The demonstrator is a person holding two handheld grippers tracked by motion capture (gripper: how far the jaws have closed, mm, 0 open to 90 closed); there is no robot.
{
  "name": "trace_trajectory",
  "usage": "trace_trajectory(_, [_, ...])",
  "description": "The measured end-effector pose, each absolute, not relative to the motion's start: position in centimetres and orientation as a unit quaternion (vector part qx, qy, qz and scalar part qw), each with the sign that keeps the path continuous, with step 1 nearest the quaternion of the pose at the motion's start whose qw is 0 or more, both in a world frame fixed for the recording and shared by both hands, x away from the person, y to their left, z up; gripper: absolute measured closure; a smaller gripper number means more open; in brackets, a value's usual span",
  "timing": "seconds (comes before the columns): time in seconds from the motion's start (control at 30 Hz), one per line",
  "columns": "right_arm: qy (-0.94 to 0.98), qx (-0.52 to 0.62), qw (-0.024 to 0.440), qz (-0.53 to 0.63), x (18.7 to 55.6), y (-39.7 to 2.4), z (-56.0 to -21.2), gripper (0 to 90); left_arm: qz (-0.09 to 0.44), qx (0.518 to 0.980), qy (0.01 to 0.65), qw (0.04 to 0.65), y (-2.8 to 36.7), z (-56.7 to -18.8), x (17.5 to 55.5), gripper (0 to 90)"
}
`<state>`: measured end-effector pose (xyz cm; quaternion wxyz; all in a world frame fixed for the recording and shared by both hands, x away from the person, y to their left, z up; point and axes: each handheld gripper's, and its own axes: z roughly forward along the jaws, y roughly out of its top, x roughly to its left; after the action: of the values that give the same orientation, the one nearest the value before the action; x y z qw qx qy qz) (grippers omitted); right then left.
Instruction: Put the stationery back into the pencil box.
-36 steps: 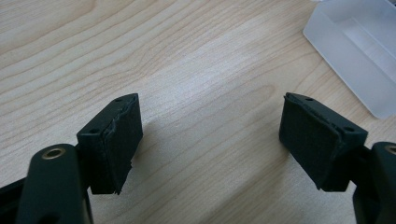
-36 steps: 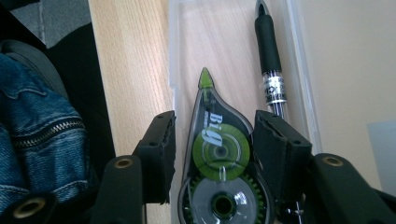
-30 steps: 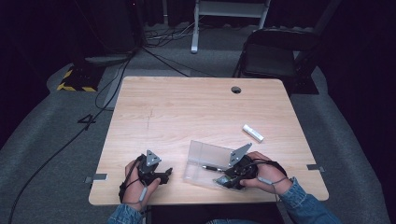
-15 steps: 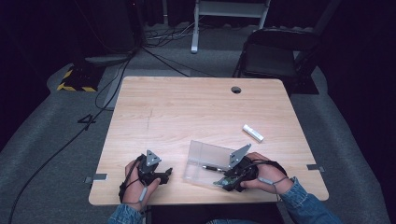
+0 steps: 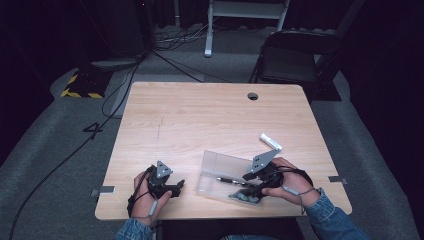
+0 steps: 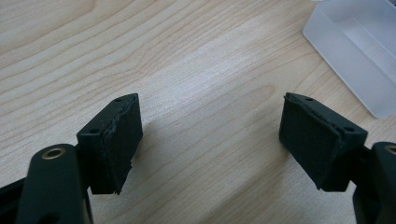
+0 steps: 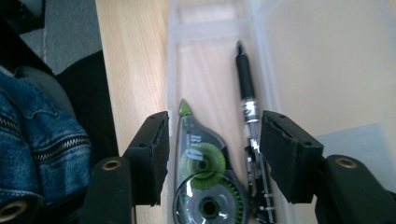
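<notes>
Right gripper (image 7: 212, 154): we see its jaws, just been opening, straddling the correction tape (image 7: 203, 186) without pressing it.
Correction tape: in the clear case (image 5: 215, 165) beside the pen (image 7: 250, 121), near the bench (image 5: 200, 115) edge.
Left gripper (image 6: 210, 135): jaws wide, over bare wood.

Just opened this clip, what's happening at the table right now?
A person is packing stationery into a clear plastic case near the table's front edge. The right gripper hovers over the case, its jaws just opening, with a green correction tape dispenser lying between them and a black pen beside it. The left gripper rests open over bare tabletop. A small white object lies outside the case.
</notes>
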<state>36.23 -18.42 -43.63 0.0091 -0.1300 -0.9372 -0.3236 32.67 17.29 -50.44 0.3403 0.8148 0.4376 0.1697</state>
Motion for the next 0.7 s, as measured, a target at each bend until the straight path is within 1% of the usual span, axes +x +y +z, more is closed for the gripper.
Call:
trace_trajectory(0.57, [-0.901,-0.177,-0.052,-0.393,37.3,-21.0,-40.1,43.4,0.169,0.813,0.441,0.342,17.4,-50.5,32.4,22.0])
trace_trajectory(0.7, [-0.887,-0.205,-0.074,-0.408,37.8,-22.2,-39.4,43.4,0.169,0.813,0.44,0.341,17.4,-50.4,32.4,22.0])
